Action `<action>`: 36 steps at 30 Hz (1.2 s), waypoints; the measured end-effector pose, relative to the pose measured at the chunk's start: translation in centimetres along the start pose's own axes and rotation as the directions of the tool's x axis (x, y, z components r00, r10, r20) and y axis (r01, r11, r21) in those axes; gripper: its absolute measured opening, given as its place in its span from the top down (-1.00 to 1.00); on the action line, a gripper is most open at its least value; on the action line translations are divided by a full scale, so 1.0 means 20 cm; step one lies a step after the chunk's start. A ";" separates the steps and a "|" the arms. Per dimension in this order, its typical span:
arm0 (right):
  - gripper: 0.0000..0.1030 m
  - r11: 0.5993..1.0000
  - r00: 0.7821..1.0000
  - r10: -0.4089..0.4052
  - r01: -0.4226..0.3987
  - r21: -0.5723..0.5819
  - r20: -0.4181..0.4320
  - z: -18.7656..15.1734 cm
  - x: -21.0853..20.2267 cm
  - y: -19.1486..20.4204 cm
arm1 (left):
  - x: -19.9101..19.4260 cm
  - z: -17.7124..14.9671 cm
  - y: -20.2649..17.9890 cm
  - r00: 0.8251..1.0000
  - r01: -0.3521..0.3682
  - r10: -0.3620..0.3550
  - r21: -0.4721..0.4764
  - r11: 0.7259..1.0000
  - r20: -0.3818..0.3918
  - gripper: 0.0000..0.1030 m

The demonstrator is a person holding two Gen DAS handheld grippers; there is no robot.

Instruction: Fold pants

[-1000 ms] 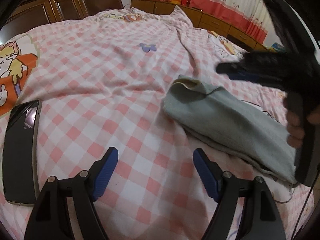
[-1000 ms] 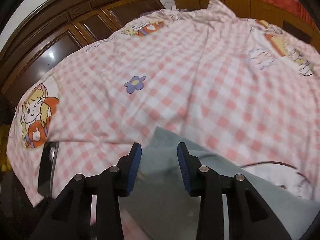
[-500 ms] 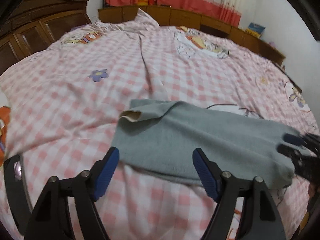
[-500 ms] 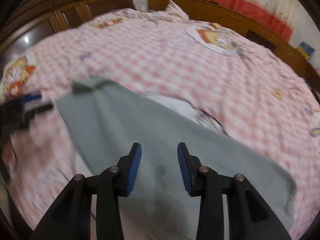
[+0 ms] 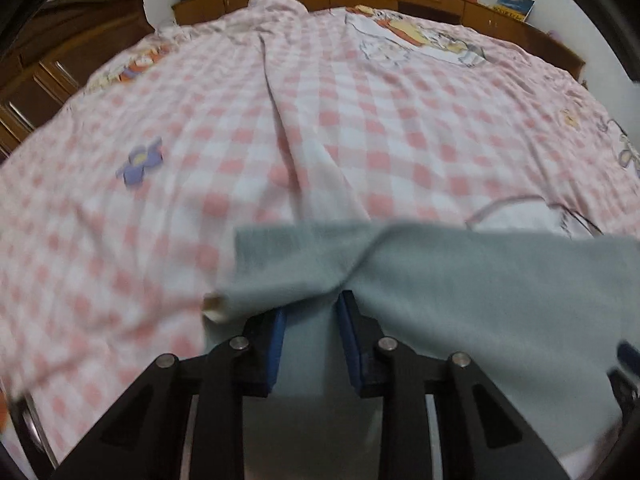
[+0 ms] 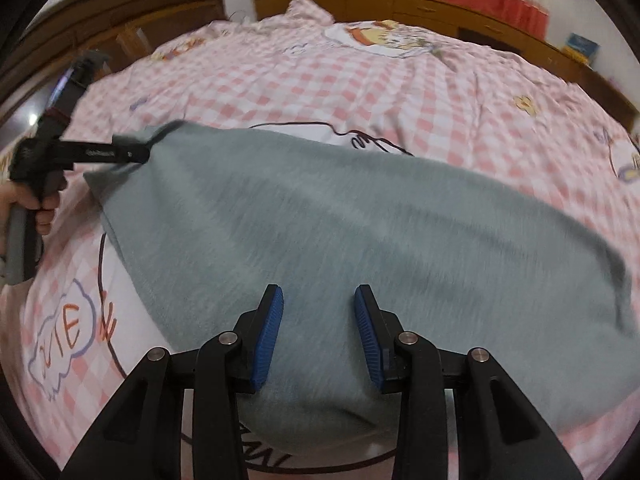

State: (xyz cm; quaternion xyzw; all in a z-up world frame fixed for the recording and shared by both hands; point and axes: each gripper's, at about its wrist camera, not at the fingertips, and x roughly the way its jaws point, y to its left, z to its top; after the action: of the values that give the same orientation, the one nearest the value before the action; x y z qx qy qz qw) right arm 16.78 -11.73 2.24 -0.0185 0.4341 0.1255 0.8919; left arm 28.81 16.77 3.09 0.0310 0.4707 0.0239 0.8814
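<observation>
Folding midway: we pinch the pants [image 5: 460, 280] corner in the left tool [image 5: 310, 312]; the right tool [image 6: 318, 320] hovers spread, holding nothing; the crosswise fold remains.

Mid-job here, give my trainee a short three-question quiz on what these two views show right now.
1. True or false: the left gripper has its jaws closed on an edge of the grey pants.
2. The right gripper is: A) clamped on the pants, B) open above the pants, C) out of view.
3. Fill in: the pants lie on a pink and white ______ bedsheet.

Key: 1 true; 2 B; 3 checked.
</observation>
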 end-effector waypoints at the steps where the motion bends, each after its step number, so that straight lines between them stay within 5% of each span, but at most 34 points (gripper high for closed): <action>1: 0.26 1.000 1.000 0.010 -0.010 0.027 0.009 -0.02 0.00 -0.01 | 0.01 0.03 0.02 1.000 -0.014 0.014 -0.016 1.000 0.008 0.46; 6: 0.26 0.994 0.998 0.037 -0.042 0.105 0.045 -0.07 -0.05 -0.04 | 0.07 0.09 0.11 0.994 -0.108 0.108 -0.040 0.993 0.009 0.46; 11: 0.26 0.990 0.996 0.035 -0.046 0.133 0.079 -0.09 -0.13 -0.03 | -0.05 -0.02 0.15 0.998 -0.061 0.062 -0.056 0.997 0.013 0.39; 13: 0.26 0.990 0.994 0.032 -0.045 0.132 0.101 -0.09 -0.18 -0.02 | -0.12 -0.08 0.14 0.999 -0.032 0.033 -0.062 0.998 0.020 0.13; 19: 0.21 0.996 0.992 0.019 -0.030 0.088 0.122 -0.09 -0.29 0.06 | -0.33 -0.30 -0.04 0.997 0.059 -0.058 -0.021 0.998 0.055 -0.24; 25: 0.02 0.997 0.993 0.000 -0.010 0.080 0.118 -0.16 -0.35 0.15 | -0.44 -0.46 -0.22 0.994 0.026 -0.035 0.090 0.996 0.104 -0.24; 27: -0.17 0.998 0.993 -0.023 0.015 0.065 0.116 -0.20 -0.36 0.19 | -0.47 -0.50 -0.28 0.990 0.045 -0.059 0.106 0.993 0.128 -0.26; 36: -0.18 0.977 0.976 -0.212 0.212 0.004 0.058 -0.23 -0.21 0.24 | -0.47 -0.57 -0.35 0.983 0.087 -0.115 0.192 0.978 0.141 -0.27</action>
State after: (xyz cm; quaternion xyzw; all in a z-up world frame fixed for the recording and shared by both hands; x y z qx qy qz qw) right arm 9.57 -8.70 3.07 -0.0621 0.4032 0.0308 0.9125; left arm 14.25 9.41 3.98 0.0902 0.4034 -0.0671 0.9081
